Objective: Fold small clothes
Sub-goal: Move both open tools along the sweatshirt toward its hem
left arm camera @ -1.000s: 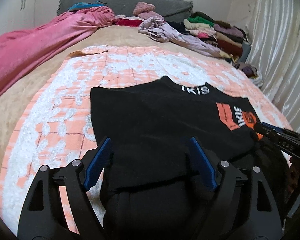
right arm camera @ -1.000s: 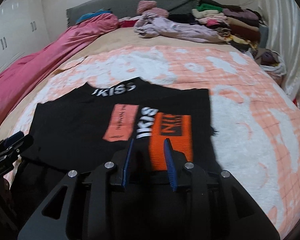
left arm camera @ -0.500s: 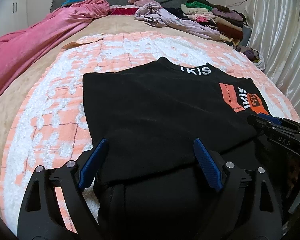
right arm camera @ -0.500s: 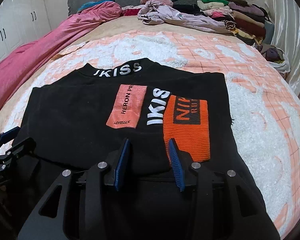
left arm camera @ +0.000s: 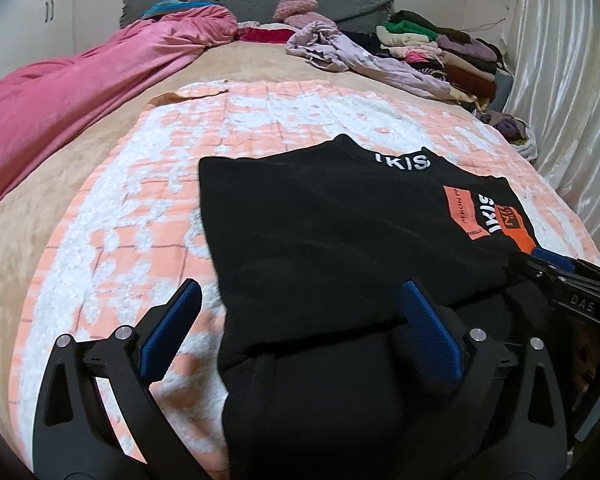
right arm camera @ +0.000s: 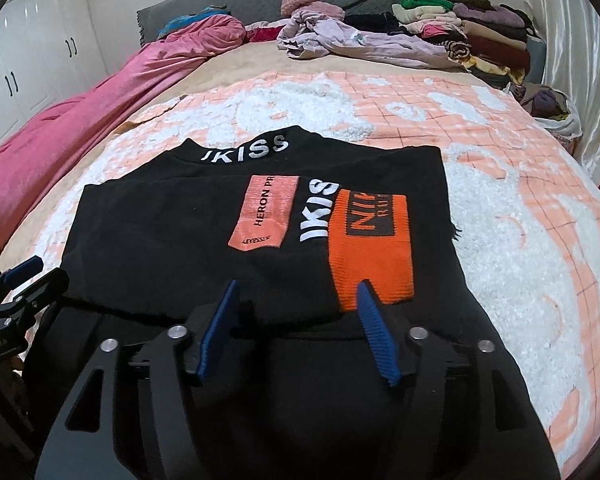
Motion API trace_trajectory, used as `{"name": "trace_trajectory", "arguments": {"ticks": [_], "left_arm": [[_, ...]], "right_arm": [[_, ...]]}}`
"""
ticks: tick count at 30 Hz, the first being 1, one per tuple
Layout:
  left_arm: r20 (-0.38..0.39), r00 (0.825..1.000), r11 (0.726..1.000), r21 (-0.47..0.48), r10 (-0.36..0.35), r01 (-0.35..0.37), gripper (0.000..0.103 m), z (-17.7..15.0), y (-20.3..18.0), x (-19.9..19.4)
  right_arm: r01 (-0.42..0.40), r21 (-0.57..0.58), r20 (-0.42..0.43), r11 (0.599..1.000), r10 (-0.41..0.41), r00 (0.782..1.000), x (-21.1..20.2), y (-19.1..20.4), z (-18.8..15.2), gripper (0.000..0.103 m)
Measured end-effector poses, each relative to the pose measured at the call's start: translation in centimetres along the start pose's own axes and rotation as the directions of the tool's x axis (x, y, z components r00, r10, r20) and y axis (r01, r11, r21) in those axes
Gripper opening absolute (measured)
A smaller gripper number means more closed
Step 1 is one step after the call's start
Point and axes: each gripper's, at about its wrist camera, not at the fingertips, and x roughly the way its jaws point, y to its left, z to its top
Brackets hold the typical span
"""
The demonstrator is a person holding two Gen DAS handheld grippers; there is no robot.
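While both jaws stood open with nothing in them, the step in hand looked to me like getting hold of the near fold edge for the next fold, so that's how I'd judge it. From the left wrist view, the left gripper [left arm camera: 296, 320] had its blue pads wide apart, one over the orange-and-white blanket [left arm camera: 140, 208] and one over the cloth, straddling the left near corner of the black sweater [left arm camera: 332, 240]. To do it well I'd guess both layers at that edge need pinching together, low and square, or the top layer slides off. The right gripper [left arm camera: 556, 268] showed at the right edge of that view, also parted. From the right wrist view, the right gripper [right arm camera: 296, 312] was open a bit less wide, hovering right at the fold edge near the orange patch [right arm camera: 370, 248], gripping nothing. The sweater lay flat mid-blanket on the bed [right arm camera: 236, 60], collar with white lettering pointing away toward the headboard, folded edge nearest the cameras; its long axis ran left to right. The pile of clothes [right arm camera: 460, 28] sat well apart at the far end.
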Motion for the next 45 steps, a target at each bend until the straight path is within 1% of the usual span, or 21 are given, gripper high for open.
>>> {"name": "trace_trajectory", "arguments": {"ticks": [1,3,11,19,24,34,39,45], "left_arm": [[0.002,1.000,1.000,-0.005,0.008,-0.008,0.093,-0.1,0.2,-0.1],[0.010,1.000,1.000,-0.010,0.014,-0.014,0.093,-0.2,0.5,-0.5],[0.049,0.998,0.999,-0.025,0.049,-0.048,0.093,-0.8,1.1,-1.6],[0.055,0.995,0.996,-0.026,0.085,-0.084,0.093,-2.3,1.5,-2.3],[0.060,0.993,0.995,-0.011,0.103,-0.103,0.093,-3.1,1.2,-2.8],[0.062,0.991,0.993,0.010,0.116,-0.117,0.093,-4.6,0.5,-4.9],[0.051,0.994,0.995,0.029,0.099,-0.100,0.093,-5.3,-0.2,-6.2],[0.043,0.994,0.994,0.048,0.098,-0.100,0.093,-6.3,-0.8,-7.3]], "right_arm": [[0.000,0.003,0.003,1.000,0.000,1.000,-0.1,-0.1,-0.1,0.069],[-0.006,0.008,0.006,1.000,0.006,1.000,-0.4,-0.2,-0.2,0.070],[-0.009,0.013,0.019,1.000,0.009,1.000,-1.6,-0.6,-0.7,0.071],[-0.029,0.018,0.033,0.999,0.029,0.999,-2.8,-1.1,-1.1,0.071],[-0.043,0.014,0.039,0.999,0.042,0.998,-3.7,-1.2,-1.7,0.071],[-0.074,0.006,0.062,0.997,0.073,0.995,-6.5,-1.3,-2.8,0.071],[-0.078,0.001,0.065,0.997,0.078,0.995,-7.6,-1.6,-3.5,0.071],[-0.082,0.002,0.058,0.997,0.082,0.995,-8.8,-2.0,-4.9,0.071]]}}
